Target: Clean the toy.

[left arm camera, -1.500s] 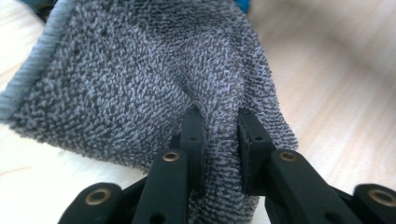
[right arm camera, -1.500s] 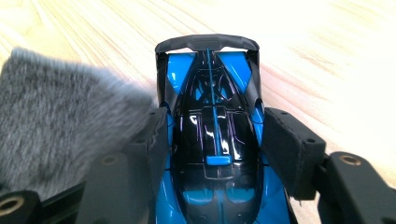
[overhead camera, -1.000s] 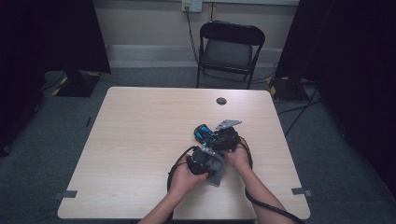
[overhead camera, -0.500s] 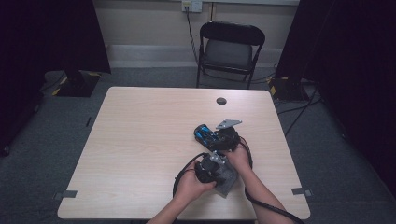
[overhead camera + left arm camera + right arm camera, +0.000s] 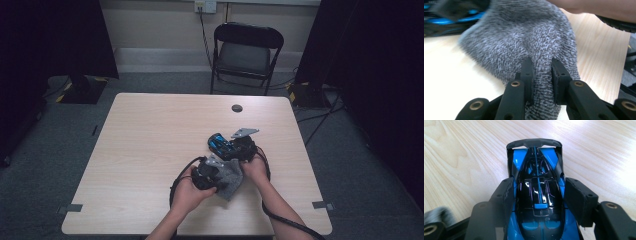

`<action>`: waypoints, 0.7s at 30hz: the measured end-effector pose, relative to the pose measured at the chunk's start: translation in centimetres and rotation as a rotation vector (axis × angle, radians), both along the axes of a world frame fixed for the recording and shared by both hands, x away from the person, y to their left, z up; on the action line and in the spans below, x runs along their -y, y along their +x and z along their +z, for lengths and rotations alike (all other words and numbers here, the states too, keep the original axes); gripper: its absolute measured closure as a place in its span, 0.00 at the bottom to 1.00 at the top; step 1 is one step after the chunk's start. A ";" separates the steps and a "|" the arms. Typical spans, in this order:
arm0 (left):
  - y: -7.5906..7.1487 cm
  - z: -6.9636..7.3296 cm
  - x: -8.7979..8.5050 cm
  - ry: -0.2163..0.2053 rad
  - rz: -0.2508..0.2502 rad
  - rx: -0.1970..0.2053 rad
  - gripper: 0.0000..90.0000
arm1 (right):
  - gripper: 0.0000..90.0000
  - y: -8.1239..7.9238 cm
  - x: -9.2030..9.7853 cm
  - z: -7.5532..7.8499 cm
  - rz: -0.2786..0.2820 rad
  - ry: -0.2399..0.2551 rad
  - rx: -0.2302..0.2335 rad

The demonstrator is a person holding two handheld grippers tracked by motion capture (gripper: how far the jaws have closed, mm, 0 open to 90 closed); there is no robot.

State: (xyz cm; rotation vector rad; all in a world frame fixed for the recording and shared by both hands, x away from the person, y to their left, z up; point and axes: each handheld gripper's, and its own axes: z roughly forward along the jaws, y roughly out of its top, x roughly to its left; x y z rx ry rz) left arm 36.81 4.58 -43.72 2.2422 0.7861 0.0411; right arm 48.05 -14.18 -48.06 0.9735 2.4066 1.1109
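Near edge of the wooden table [image 5: 150, 150], high view: two forearms entering from below, each hand carrying a gripper. Left gripper [image 5: 207, 175], nearest, jaws clamped on a fold of grey knitted cloth [image 5: 231, 179]; in the left gripper view [image 5: 541, 75], cloth [image 5: 524, 37] pinched between the two black pads and spreading away over the table top, far edge blurred against something blue and black. Just beyond and to the right, right gripper [image 5: 231, 148], grey three-cornered plate on top, jaws closed on the flanks of a blue and black toy racing car [image 5: 220, 145]; in the right gripper view [image 5: 538, 195], pads pressed on both sides of the car [image 5: 537, 192], car body lengthwise between them, dark wing at the far end, wood grain beneath. Cloth and car close together, right of table centre, towards the near edge. Farther off, a small dark round object [image 5: 237, 108] near the far table edge, well apart from both grippers. Behind the table, a black folding chair [image 5: 246, 52] on grey floor, wall socket [image 5: 205, 6] above it.
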 end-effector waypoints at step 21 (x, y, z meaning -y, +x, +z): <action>4.0 2.0 -7.6 -0.053 0.281 0.060 0.83 | 0.46 0.0 -0.1 0.0 -0.001 -0.007 0.001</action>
